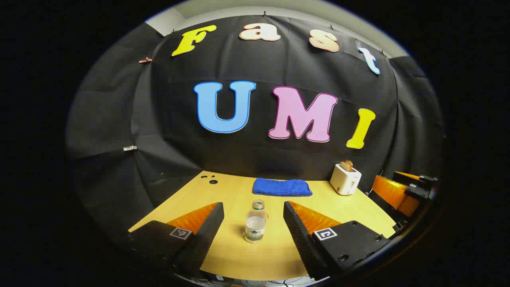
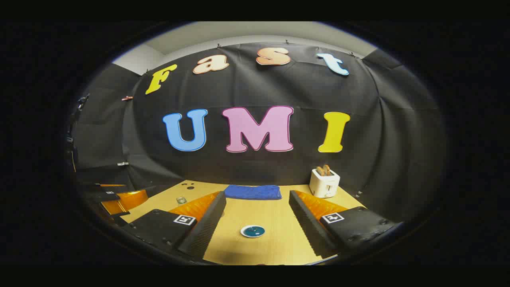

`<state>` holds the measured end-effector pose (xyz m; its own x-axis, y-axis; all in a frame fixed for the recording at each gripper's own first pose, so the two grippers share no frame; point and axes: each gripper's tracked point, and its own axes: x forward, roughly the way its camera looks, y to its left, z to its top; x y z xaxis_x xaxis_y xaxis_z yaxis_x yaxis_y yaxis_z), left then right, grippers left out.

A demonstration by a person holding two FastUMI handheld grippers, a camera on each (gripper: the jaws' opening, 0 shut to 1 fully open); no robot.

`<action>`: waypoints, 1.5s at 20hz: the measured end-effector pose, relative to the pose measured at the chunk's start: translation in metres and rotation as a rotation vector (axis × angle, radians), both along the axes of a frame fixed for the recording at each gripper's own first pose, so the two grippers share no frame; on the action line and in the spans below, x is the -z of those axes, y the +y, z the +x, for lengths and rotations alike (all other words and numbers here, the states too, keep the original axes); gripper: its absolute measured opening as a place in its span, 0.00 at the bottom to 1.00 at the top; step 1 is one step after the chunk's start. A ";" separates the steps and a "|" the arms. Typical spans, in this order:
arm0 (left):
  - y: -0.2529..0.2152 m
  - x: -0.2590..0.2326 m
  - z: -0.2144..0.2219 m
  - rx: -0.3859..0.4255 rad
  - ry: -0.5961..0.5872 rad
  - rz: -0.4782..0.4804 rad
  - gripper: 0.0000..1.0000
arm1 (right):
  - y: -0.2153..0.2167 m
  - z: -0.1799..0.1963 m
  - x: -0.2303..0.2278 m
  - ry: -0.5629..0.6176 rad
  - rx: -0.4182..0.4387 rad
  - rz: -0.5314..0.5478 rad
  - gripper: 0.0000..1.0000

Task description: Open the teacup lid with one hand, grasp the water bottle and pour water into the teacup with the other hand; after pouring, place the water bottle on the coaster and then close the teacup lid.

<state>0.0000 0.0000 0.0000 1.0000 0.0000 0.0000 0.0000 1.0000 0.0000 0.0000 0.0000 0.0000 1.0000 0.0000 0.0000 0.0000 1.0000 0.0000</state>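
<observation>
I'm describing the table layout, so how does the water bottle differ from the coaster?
The water bottle stands upright and tall; the coaster lies flat and low. The bottle is clear with a label; the coaster is a dark blue-green disc. Both rest on the wooden table, each between open fingers.

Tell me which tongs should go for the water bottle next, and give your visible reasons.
Left. The water bottle stands upright directly between the open left tongs, lined up ahead. The right tongs, also open, face the coaster instead.

Black cloth wall (image 1: 279, 159), wooden table (image 1: 235, 195), pale ceiling (image 2: 247, 34)
</observation>
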 end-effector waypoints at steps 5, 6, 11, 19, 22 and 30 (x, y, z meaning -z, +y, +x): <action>0.018 0.018 0.004 0.023 0.053 -0.023 0.95 | 0.032 0.006 0.005 0.025 -0.027 0.003 0.99; 0.021 0.017 0.005 0.026 0.049 -0.016 0.95 | 0.033 0.006 0.005 0.028 -0.023 0.004 0.99; 0.027 0.010 0.007 0.035 0.026 0.007 0.95 | 0.042 0.013 0.011 0.042 -0.028 0.005 0.98; 0.024 0.007 0.010 0.062 -0.003 0.067 0.95 | 0.037 0.014 0.018 0.059 -0.016 -0.003 0.99; 0.017 0.006 0.015 0.082 -0.019 0.106 0.92 | 0.032 0.020 0.028 0.067 -0.019 0.001 0.99; 0.016 0.050 0.039 0.087 0.030 0.127 0.95 | 0.022 0.055 0.085 0.127 -0.017 -0.020 0.99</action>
